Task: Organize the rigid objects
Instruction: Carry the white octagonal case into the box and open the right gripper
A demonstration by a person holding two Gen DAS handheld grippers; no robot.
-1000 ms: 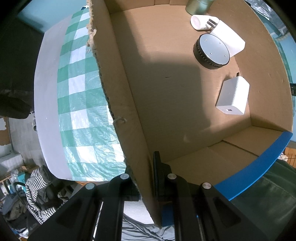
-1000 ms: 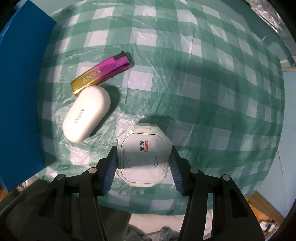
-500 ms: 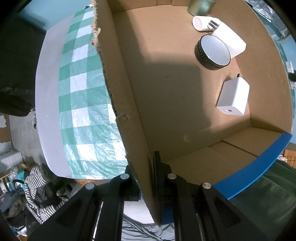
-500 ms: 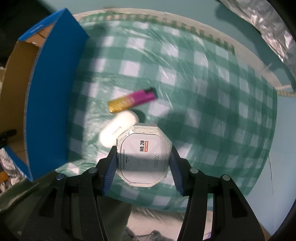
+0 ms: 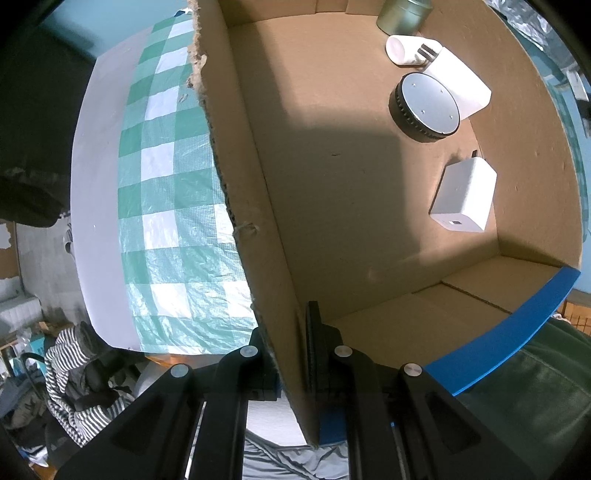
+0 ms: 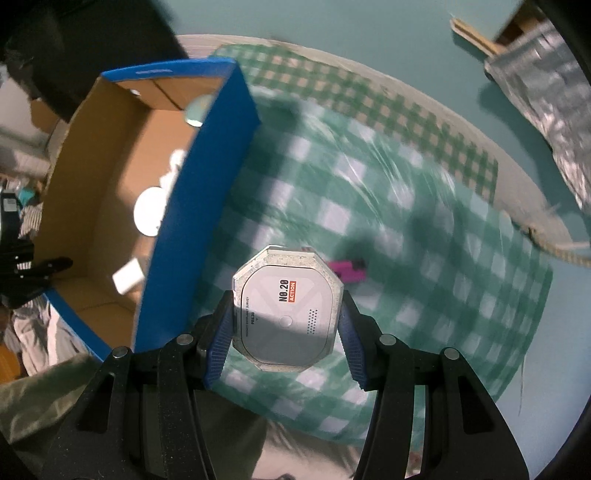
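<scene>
Octagonal case (image 6: 286, 308) is clamped in the right hand-held gripper (image 6: 286, 321) above the counter (image 6: 424, 258), beside the box (image 6: 195, 206). Its wall is pinched by the left hand-held gripper (image 5: 291, 354). Clipping the blue rim could dislodge it.

A lived-in home room, it seems: the desk (image 6: 517, 199) wears a green-checked plastic tablecloth (image 5: 166, 206), and a striped garment (image 5: 70, 373) lies heaped with other clutter on the floor at 8 o'clock in the left wrist view. Teal walls (image 6: 369, 33) rise behind, at 12 o'clock.
</scene>
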